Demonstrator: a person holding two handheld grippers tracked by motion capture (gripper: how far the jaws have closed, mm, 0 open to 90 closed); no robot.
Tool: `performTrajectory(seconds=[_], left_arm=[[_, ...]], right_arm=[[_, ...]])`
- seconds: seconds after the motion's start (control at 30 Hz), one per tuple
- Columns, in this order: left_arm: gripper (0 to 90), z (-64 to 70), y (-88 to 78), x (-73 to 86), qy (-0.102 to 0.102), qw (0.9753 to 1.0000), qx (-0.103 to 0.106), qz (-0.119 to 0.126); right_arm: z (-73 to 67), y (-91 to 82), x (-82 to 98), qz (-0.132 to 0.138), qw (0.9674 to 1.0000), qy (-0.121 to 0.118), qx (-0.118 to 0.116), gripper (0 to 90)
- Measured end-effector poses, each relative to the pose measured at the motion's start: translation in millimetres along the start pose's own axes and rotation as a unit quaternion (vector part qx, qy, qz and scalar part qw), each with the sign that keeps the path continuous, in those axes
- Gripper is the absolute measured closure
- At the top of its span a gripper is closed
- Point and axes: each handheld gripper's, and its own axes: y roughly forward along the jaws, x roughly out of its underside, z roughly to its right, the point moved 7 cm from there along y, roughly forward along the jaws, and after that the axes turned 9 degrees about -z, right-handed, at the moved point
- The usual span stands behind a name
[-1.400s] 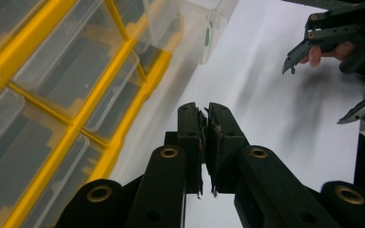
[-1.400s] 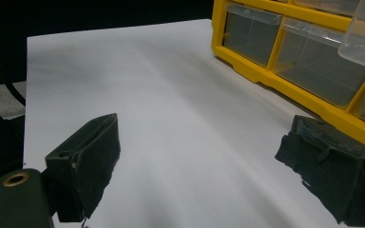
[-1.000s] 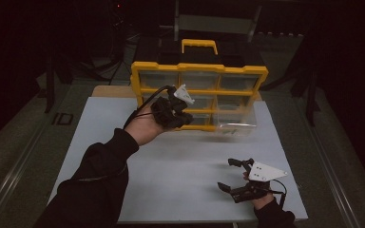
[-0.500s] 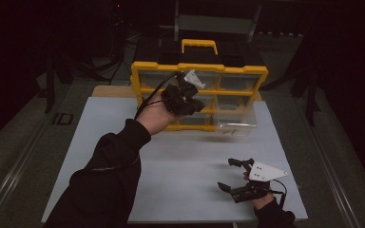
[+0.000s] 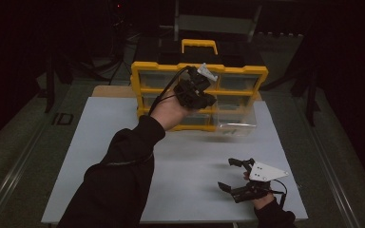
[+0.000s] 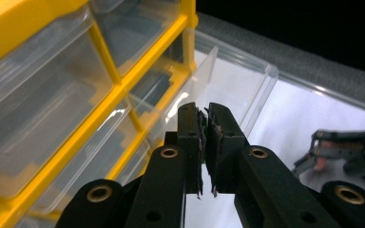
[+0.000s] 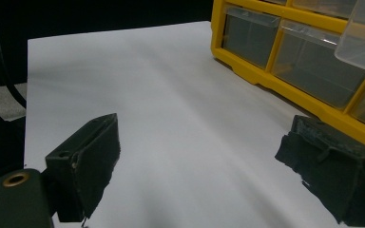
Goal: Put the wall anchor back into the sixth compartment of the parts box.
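Likely light, stiff and slippery, the clear plastic drawer (image 5: 237, 124) juts pulled-out from the lower right of the yellow-framed organiser cabinet (image 5: 142, 78) at frame centre; its front lip seems the best hold. Just above, the left claw (image 5: 208, 99) is clenched on nothing. Lower right, the right claw (image 5: 231, 175) rests released on the white bench (image 5: 95, 142).

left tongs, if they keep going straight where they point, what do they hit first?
Likely the clear plastic drawer pulled out of the yellow-framed organiser cabinet. The shut left tongs point at its open side; depth is unclear, so they could pass just over its rim.
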Motion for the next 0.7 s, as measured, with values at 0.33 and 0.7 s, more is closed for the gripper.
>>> performTrajectory(seconds=[0.33,0.7], left_arm=[[83.5,9.3,16.8,-20.0,-0.013,0.9997,0.006,0.018],[83.4,18.8,32.2,-36.0,-0.026,0.9993,0.006,0.025]], right_arm=[[0.2,-1.4,-0.5,0.004,1.0000,0.001,-0.001,10.8],[-0.1,-1.4,-0.9,0.004,1.0000,0.001,-0.002,10.8]])
